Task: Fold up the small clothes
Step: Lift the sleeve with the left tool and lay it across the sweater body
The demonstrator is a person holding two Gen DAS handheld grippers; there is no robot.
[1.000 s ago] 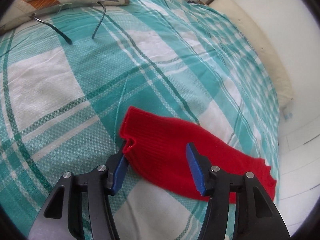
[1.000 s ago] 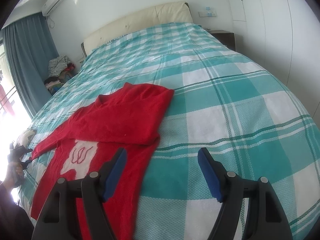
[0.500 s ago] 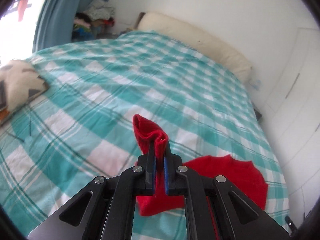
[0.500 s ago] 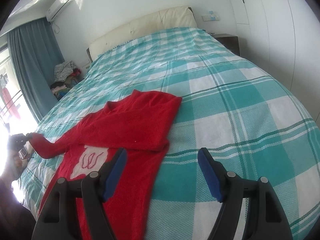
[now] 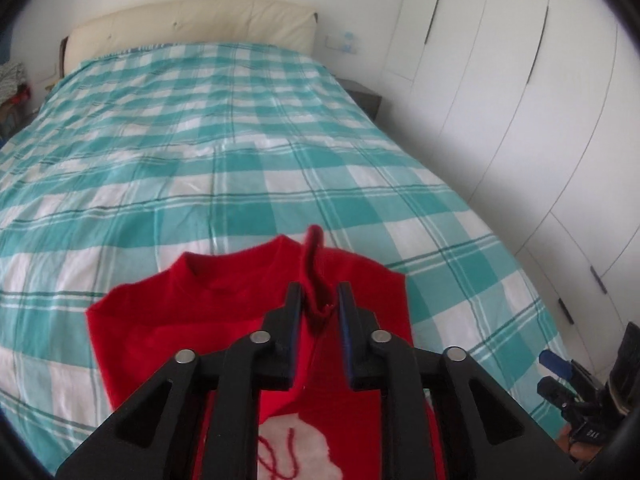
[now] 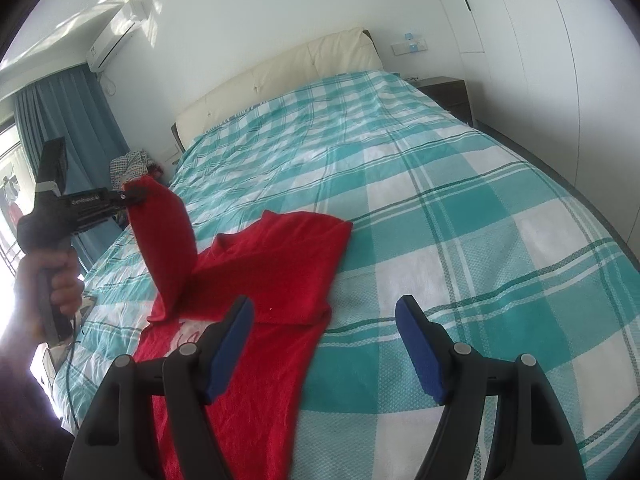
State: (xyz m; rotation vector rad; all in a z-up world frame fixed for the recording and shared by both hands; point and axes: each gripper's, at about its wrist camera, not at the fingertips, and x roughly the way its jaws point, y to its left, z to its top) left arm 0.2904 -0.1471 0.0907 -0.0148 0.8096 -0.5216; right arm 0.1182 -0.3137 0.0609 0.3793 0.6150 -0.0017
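Over the checked bed [image 5: 248, 128], left gripper [image 5: 319, 306] jaws just opened, red sweater [image 6: 288, 256] sleeve [image 5: 316, 280] loose between, right gripper [image 6: 324, 344] wide apart, empty.

The sweater [image 6: 280, 264] lies on the bed [image 6: 460, 208], toward its near left part in the right wrist view, with its neck end pointing to the headboard [image 6: 288, 68] at the far end. One sleeve [image 6: 164, 236] is lifted off the bed above the sweater's left side, its cuff between the jaws of the left hand-held gripper [image 5: 318, 308]. The right hand-held gripper [image 6: 324, 348] hangs over the sweater's near right edge. A nightstand [image 6: 448, 92] stands right of the headboard, wardrobe doors [image 5: 520, 80] along the right wall, a curtain [image 6: 68, 120] left of the bed.
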